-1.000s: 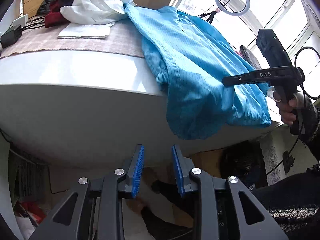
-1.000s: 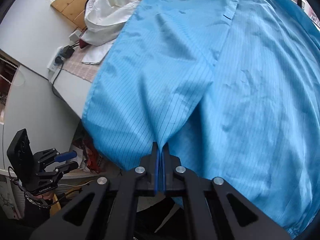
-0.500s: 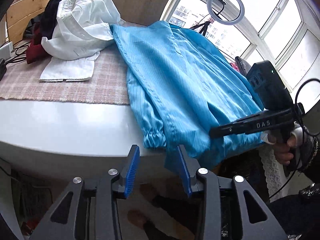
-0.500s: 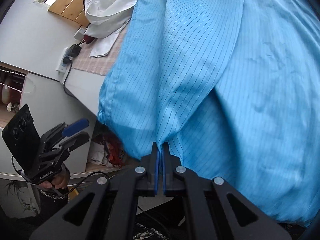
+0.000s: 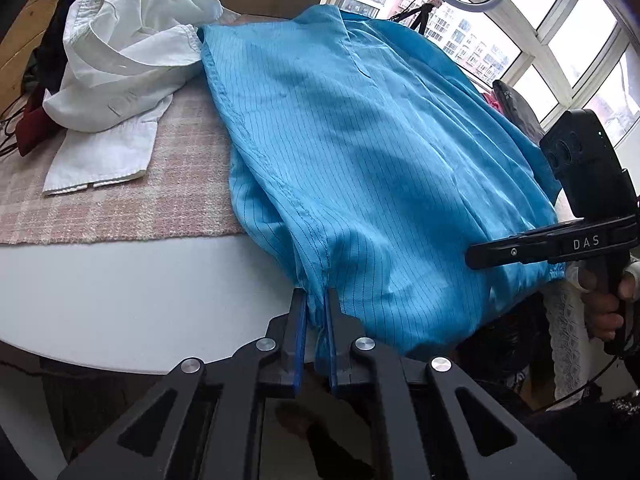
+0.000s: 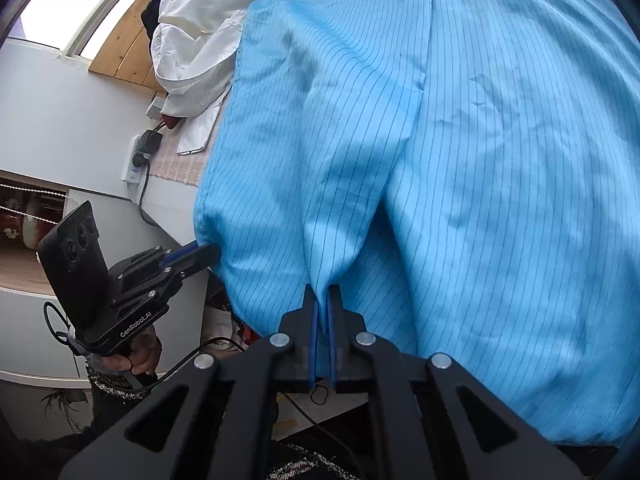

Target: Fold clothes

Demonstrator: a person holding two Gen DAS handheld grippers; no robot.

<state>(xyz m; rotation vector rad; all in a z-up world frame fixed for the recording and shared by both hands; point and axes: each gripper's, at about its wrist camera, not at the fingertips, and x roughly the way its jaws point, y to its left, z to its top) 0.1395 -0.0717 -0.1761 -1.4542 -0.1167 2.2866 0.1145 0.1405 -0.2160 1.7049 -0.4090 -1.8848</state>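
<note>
The blue pinstriped garment (image 5: pixel 360 152) lies spread over the round white table (image 5: pixel 120 292), its near hem hanging off the edge. The left gripper (image 5: pixel 315 308), angled downward, is closing its jaws on a gathered cuff there, while the right gripper (image 6: pixel 323 304) pinches a hem fold. Farther left, a crumpled white shirt (image 5: pixel 120 60) rests on a pink checked cloth (image 5: pixel 180 184); windows (image 5: pixel 560 20) stand beyond.

The blue garment (image 6: pixel 460 160) ran off the right wrist frame's right edge, hid most of the table (image 5: pixel 120 292), and covered the right gripper's (image 5: pixel 476 254) fingertips.
</note>
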